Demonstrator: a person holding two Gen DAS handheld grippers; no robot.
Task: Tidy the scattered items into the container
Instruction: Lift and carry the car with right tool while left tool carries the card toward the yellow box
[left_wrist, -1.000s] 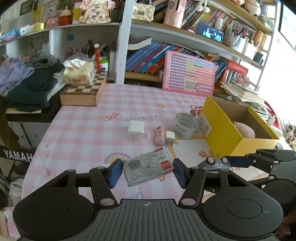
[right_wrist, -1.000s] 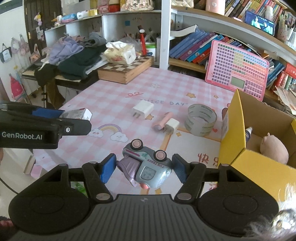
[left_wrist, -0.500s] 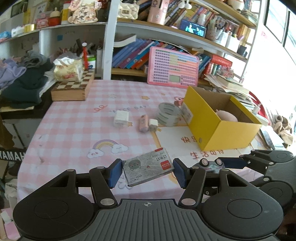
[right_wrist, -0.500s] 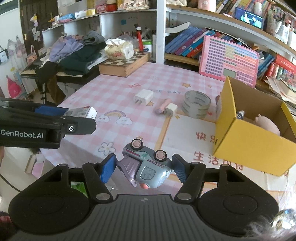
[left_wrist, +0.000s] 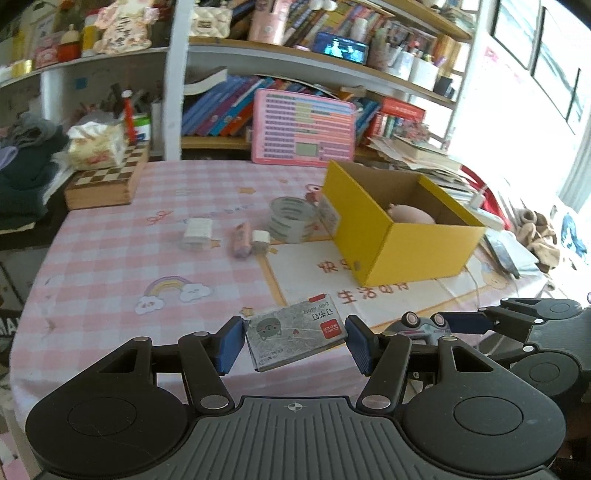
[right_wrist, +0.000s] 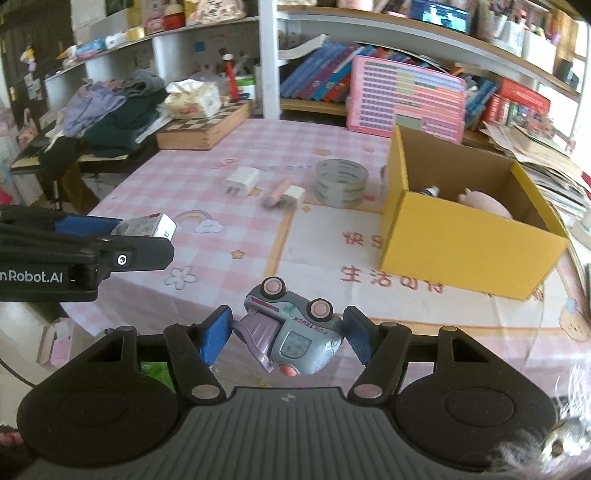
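The left gripper (left_wrist: 295, 341) is clamped on a grey box of staples (left_wrist: 295, 338), held clear above the near edge of the pink checked tablecloth (left_wrist: 110, 266). The right gripper (right_wrist: 284, 332) is clamped on a grey toy truck (right_wrist: 295, 328) turned wheels-up. The yellow cardboard box (right_wrist: 469, 240) stands open at 2 o'clock of the truck, holding a pink plush (right_wrist: 484, 203); a white charger (right_wrist: 242, 180), a pink tube (right_wrist: 279, 192) and a tape roll (right_wrist: 341, 181) lie at 12 o'clock.

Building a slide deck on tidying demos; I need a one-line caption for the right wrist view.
Right gripper carries a toy truck toward the yellow box; left gripper holds a staples box.
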